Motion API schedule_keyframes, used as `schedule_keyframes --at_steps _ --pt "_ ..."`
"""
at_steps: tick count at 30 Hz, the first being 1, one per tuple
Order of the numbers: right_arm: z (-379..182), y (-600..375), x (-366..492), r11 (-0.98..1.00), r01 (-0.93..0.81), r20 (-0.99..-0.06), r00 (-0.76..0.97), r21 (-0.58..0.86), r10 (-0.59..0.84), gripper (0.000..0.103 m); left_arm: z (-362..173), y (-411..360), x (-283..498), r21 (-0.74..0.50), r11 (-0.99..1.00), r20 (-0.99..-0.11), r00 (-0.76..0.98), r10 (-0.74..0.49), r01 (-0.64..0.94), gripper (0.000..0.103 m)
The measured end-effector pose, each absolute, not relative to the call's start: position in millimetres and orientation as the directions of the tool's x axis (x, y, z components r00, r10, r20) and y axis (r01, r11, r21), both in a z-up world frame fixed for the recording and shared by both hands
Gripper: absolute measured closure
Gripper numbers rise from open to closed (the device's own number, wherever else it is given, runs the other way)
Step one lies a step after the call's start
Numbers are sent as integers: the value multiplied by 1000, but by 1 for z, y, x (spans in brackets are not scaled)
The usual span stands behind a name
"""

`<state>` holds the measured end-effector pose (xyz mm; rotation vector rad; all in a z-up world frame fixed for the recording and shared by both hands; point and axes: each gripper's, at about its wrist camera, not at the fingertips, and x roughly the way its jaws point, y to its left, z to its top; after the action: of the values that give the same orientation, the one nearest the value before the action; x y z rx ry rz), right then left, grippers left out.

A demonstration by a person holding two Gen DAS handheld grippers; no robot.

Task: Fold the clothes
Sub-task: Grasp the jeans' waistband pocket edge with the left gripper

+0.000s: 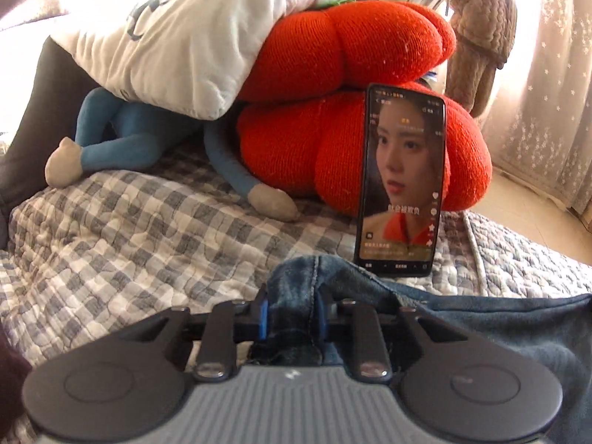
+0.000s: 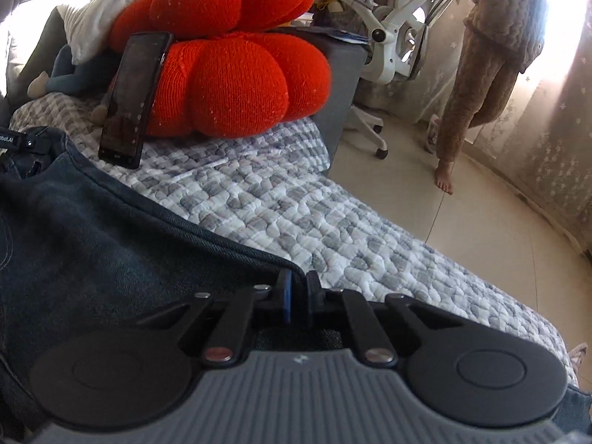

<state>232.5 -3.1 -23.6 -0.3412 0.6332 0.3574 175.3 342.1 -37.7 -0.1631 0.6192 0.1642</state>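
The jeans [image 1: 481,318] are dark blue denim, heavy and creased, with pale stitching along the seams, spread over a quilted bed [image 1: 129,229] whose cover is a soft grey-and-white check. The left tongs [image 1: 292,314] are pinched on a bunched fold of the denim, which rises as a rounded hump between the blue pads. The right tongs [image 2: 298,296] are closed narrow on the thin hemmed edge of the jeans [image 2: 111,229], where the cloth meets the quilt. Beyond the denim a phone [image 1: 401,181] stands upright with its screen lit, leaning on two plump orange knitted cushions [image 1: 314,148] stacked one on the other. A white pillow [image 1: 177,44] rests tilted across the top cushion, above a blue stuffed toy [image 1: 122,140] with grey paws. Past the bed lie a pale tiled floor [image 2: 462,229], a white office chair [image 2: 399,48], star-patterned curtains [image 2: 555,140], and a person [image 2: 495,55] standing barefoot in brown fleece.
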Motion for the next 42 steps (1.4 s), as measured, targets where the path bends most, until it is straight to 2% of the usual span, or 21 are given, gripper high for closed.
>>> schedule_keyframes --at_steps 3,8,11,13,16,18,22,25,26,28,30,32,35,37,39,42 --pt "-13 4 245 899 -384 -592 782 -213 194 95 -31 346 182 -114 970 -560 820 114 -213 80" --pt "-26 15 275 902 -364 -629 764 -231 148 95 -52 348 203 -107 968 -612 783 115 -226 79" --pt "-47 19 285 900 -365 -660 741 -238 126 95 -67 351 209 -122 965 -636 765 104 -233 69" --pt "-49 19 283 906 -355 -652 748 -232 126 90 -63 359 208 -180 952 -634 769 80 -248 61" --pt "-45 14 279 916 -350 -652 744 -195 145 83 -49 368 196 -261 939 -595 803 26 -224 73" --pt "-39 5 274 923 -353 -653 737 -152 174 69 -40 363 191 -251 949 -587 809 8 -191 74" --pt "-32 -11 262 933 -354 -649 726 -67 229 65 -25 356 186 -245 956 -589 808 -17 -159 73" --pt "-29 -19 252 934 -356 -646 722 -40 247 64 -19 358 182 -213 953 -577 815 57 -217 63" --pt "-29 -20 248 932 -359 -645 722 -38 252 62 -18 357 182 -195 955 -579 812 72 -224 63" --pt "-28 -24 241 930 -367 -641 721 -32 262 61 -19 358 183 -226 959 -591 806 6 -173 71" --pt "-27 -28 236 929 -369 -639 720 -23 270 61 -22 359 187 -300 950 -600 791 -118 -86 90" --pt "-26 -32 233 931 -366 -639 715 3 283 61 -25 357 195 -333 942 -621 763 -182 -46 90" --pt "-23 -38 227 929 -367 -637 706 44 310 61 -32 361 209 -400 916 -640 722 -263 -21 85" --pt "-20 -40 223 925 -377 -632 705 50 321 61 -40 364 218 -468 884 -647 686 -334 -11 70" --pt "-17 -42 218 921 -387 -627 706 50 330 60 -49 366 225 -508 861 -666 643 -377 -21 63" --pt "-15 -46 214 918 -393 -619 709 51 338 60 -58 365 231 -510 860 -696 604 -390 -32 62"
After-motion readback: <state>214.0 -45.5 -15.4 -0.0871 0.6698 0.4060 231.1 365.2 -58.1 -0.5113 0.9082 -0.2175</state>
